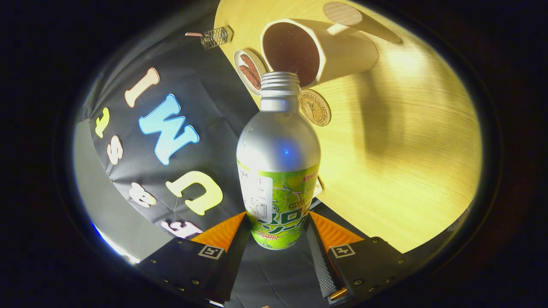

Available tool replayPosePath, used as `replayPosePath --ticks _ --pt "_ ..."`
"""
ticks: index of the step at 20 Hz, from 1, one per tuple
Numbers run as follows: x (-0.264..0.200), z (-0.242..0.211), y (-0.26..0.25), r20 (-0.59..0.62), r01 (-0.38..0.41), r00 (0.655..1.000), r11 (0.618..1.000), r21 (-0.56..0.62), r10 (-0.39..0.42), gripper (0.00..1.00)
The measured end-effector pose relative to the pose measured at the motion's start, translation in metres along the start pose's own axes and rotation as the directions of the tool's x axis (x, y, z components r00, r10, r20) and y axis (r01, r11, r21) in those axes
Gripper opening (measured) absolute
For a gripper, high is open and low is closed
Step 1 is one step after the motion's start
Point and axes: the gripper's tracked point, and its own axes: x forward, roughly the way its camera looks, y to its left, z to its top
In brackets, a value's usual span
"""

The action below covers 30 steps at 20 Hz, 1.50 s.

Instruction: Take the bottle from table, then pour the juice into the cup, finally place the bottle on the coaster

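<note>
My gripper [277,222] is shut on the lower, green-labelled part of a silver bottle [278,145], one finger on each side. The whole scene appears rolled on its side, so the bottle is tipped over. Its threaded mouth carries no cap and lies right at the rim of a white cup [342,53] with a dark inside. I see no stream of juice. A round wooden coaster [315,108] lies on the light wooden table [406,149], just beside the bottle's neck and below the cup.
A small white dish [248,70] with brown pieces stands next to the cup near the table's edge. A round tan disc [342,13] lies beyond the cup. A small clear holder [216,36] sits by the black cloth wall.
</note>
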Motion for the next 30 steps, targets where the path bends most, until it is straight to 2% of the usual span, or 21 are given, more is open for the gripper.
replayPosePath --ticks 12,17,24,30 --pt "-0.001 0.001 0.005 0.002 -0.006 1.0 0.999 0.04 0.006 0.75" --pt "0.001 0.003 0.002 0.011 -0.004 1.0 1.0 0.019 0.004 0.75" --pt "0.002 0.009 -0.013 0.054 0.044 0.998 0.991 -0.123 -0.038 0.75" --pt "0.001 0.02 -0.034 0.11 0.104 0.991 0.948 -0.3 -0.074 0.75"
